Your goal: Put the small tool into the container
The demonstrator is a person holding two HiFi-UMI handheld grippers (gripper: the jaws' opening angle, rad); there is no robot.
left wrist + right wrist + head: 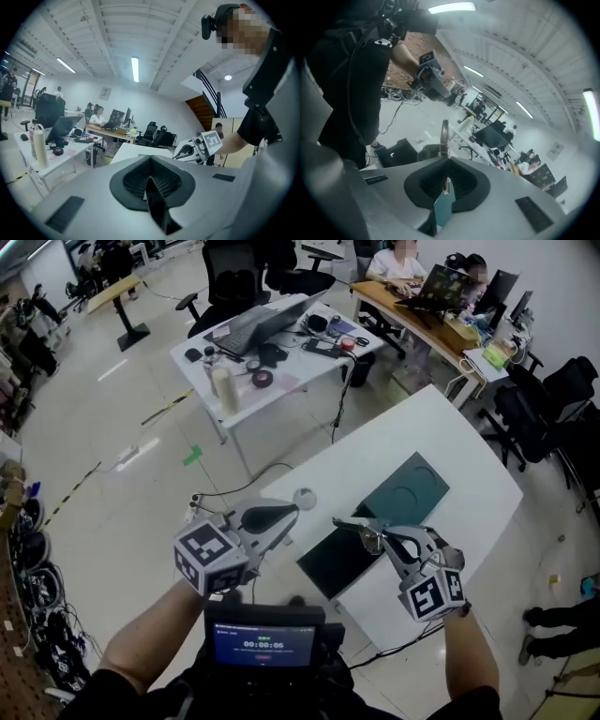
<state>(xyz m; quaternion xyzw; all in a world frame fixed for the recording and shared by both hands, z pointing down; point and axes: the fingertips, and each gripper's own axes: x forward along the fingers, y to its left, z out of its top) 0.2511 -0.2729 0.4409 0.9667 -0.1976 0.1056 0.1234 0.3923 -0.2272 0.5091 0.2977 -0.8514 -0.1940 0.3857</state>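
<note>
My right gripper (373,534) hovers over the near end of the white table (441,427), shut on a small thin metal tool (362,530). In the right gripper view the tool (445,134) sticks up out of the closed jaws of the right gripper (447,161). On the table lie a dark teal flat case (409,488) with an embossed circle and a darker flat tray (339,561), just below the right gripper. My left gripper (291,513) hangs left of the table's edge, shut and empty; the left gripper view shows the left gripper (150,164) with nothing between its pads.
A small round pale thing (304,498) sits by the table's near-left corner. Behind stands a white desk (281,371) with a laptop and a bottle (223,386). People sit at a wooden desk (412,310). Office chairs stand at the right. A black screen device (264,641) hangs at my chest.
</note>
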